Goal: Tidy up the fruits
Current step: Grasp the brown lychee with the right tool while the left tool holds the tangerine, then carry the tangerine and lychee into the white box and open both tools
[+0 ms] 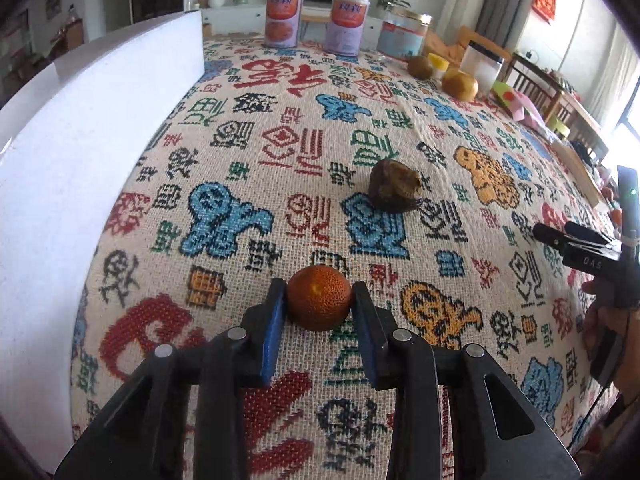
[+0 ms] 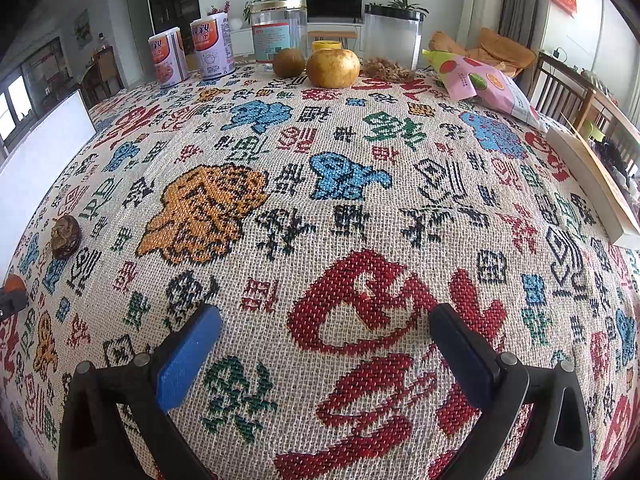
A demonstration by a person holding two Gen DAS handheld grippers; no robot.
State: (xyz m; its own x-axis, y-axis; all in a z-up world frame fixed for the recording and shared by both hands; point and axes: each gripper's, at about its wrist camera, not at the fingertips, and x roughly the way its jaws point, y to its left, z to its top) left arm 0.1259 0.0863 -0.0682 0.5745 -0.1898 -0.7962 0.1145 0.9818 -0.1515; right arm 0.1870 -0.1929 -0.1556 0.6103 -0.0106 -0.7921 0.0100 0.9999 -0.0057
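Left gripper (image 1: 319,300): jaws closed onto the small orange fruit (image 1: 319,303), one blue pad on each side at its widest part; the fruit sits on the surface (image 1: 280,128).
Right gripper (image 2: 324,344): jaws spread wide, holding nothing, hovering over bare cloth well to the right of the orange fruit.
Dark wrinkled fruit (image 1: 395,191): beyond the orange fruit, slightly right, apart from it.
Two yellow-brown fruits (image 2: 333,67): far beyond the orange fruit at the back edge, beside the clear jars (image 2: 279,28).
White board (image 1: 80,140): upright, left of the orange fruit.
Step in hand (judged): securing the orange fruit for transfer.
Handling advice: keep the pads centred on the round body, squeeze gently, lift straight up before travelling; a round fruit may roll free from an off-centre hold.
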